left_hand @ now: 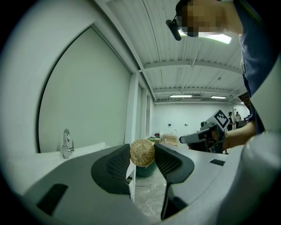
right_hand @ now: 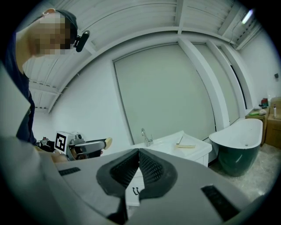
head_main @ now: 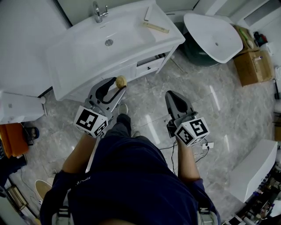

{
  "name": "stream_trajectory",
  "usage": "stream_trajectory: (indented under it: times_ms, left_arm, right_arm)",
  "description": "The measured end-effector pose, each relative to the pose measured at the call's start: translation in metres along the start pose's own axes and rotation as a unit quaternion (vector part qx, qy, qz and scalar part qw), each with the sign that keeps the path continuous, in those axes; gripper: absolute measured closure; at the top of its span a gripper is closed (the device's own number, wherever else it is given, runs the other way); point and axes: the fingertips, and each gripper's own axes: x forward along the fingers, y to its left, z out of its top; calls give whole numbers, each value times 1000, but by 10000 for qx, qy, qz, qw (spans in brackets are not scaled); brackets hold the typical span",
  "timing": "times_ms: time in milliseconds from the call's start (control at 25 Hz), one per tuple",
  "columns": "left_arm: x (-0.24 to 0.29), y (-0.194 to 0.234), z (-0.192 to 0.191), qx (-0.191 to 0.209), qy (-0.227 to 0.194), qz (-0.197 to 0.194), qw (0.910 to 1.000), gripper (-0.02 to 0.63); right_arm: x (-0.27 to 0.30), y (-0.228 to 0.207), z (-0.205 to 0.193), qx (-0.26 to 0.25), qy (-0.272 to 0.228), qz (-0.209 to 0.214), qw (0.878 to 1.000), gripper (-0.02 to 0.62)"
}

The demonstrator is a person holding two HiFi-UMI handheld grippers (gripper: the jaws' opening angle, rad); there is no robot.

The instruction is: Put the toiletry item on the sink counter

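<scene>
A small round tan soap-like toiletry item (head_main: 120, 81) with an embossed face (left_hand: 142, 152) is pinched between the jaws of my left gripper (head_main: 117, 84), just in front of the white sink counter (head_main: 167, 33) and near its front edge. The same item (right_hand: 108, 142) shows at the tip of the left gripper in the right gripper view. My right gripper (head_main: 172, 97) hangs over the floor to the right of my legs, its jaws shut together with nothing between them (right_hand: 138, 154). The basin (head_main: 94, 44) and chrome tap (head_main: 99, 11) lie beyond the left gripper.
A pale flat stick (head_main: 155, 27) and a small white piece (head_main: 148, 14) lie on the counter's right end. A white drawer (head_main: 149, 67) sits below. A white-and-green bathtub (head_main: 213, 37) stands to the right, cardboard boxes (head_main: 252, 66) beyond it. The floor is grey marble tile.
</scene>
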Motion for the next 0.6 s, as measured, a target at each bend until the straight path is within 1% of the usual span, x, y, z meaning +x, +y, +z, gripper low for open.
stream_trajectory:
  times_ms: [600]
  left_arm:
    - [61,99,5,-113,70,-216,9997,411]
  right_arm:
    - [109,-29,27,-1,149,-76,9999,589]
